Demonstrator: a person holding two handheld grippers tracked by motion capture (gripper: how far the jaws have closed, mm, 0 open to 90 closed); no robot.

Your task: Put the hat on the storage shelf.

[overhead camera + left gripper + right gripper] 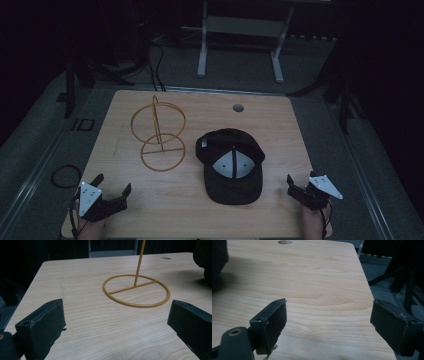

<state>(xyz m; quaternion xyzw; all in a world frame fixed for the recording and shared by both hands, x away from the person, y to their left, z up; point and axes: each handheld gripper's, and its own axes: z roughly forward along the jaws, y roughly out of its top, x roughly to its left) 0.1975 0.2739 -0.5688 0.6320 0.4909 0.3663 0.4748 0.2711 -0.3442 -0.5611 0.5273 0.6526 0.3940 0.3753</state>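
Sitting at the near left corner of the desk [280, 120]: the left tool [113, 183], jaws spread wide apart, gripping nothing, held from below by a hand mostly out of frame. Standing farther back on the left half: a yellow wire stand [159, 134], flat ring base resting on the wood, thin upright post rising from its crossbar, a second ring carried upright at the top. Showing in the left gripper view: that ring base [136, 290] lying ahead between the two black jaws, well apart from both. Lying just right of the stand, near the middle of the desk: a dark cap [230, 164] with pale panels on the crown, brim pointing toward the near edge, not touching the stand. Sitting beyond the cap near the far edge: a small round hole [238, 107] in the desk. Resting at the near right corner: the right tool [297, 184], jaws likewise wide apart over bare wood. Looming at the left edge of the right gripper view: a dark shape, possibly the cap, too dim to tell.
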